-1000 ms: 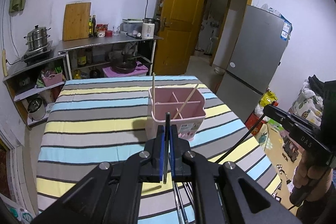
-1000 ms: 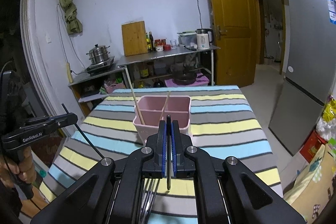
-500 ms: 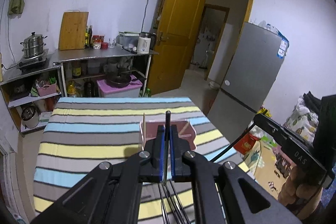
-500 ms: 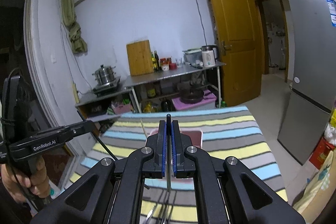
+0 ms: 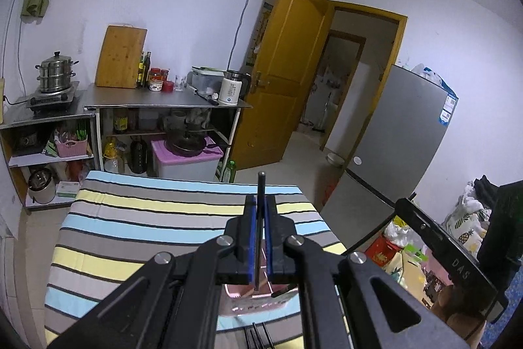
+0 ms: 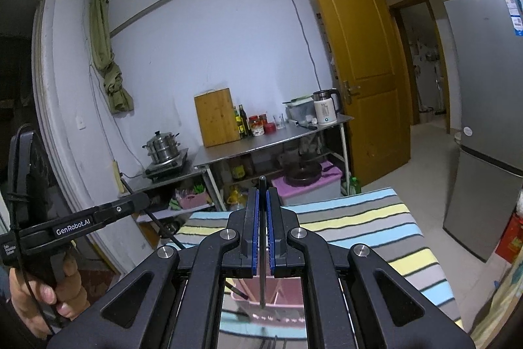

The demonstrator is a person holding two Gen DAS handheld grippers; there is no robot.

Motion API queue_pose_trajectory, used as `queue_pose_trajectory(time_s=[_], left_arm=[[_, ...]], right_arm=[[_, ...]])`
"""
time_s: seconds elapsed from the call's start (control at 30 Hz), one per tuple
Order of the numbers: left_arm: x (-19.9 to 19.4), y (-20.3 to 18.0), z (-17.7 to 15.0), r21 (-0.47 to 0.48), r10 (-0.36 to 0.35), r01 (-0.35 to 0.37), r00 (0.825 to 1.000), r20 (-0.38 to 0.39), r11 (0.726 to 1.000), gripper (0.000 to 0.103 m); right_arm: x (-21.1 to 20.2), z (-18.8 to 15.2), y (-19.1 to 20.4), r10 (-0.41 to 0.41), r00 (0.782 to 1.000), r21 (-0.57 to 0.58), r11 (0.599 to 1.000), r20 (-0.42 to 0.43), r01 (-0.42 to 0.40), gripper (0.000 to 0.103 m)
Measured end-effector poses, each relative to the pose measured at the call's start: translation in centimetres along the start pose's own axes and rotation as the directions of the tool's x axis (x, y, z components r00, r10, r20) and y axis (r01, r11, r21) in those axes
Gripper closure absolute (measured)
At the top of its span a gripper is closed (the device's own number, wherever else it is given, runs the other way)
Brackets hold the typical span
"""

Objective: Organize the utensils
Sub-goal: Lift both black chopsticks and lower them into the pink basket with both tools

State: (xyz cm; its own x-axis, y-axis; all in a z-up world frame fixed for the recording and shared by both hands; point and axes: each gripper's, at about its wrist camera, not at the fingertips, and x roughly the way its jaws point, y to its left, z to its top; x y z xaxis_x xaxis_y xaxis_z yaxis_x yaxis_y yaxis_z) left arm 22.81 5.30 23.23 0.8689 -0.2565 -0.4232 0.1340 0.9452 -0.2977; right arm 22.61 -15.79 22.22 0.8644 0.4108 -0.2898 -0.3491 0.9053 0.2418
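Left gripper (image 5: 258, 211), frame centre: jaws clamped on a dark chopstick (image 5: 260, 185). Pink utensil holder (image 5: 258, 300) below it on striped table (image 5: 130, 218). Right gripper (image 6: 262, 205), centre: closed on a second dark chopstick (image 6: 261, 251).

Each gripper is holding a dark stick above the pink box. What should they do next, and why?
Probably lower both: the left gripper and right gripper each clamp a thin dark chopstick, tips just above the pink plastic utensil holder.
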Motion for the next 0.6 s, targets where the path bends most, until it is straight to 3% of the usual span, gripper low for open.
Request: queue_pose_trajectory(time_s=[0.6], left_arm=[[5.8,2.2,-3.8,-0.047,0.018,-0.022,0.995,-0.094,0.999,0.098]], right_arm=[[6.2,-5.4,-1.9,-0.013,0.994,0.009,1.000,-0.110,0.014,0.099]])
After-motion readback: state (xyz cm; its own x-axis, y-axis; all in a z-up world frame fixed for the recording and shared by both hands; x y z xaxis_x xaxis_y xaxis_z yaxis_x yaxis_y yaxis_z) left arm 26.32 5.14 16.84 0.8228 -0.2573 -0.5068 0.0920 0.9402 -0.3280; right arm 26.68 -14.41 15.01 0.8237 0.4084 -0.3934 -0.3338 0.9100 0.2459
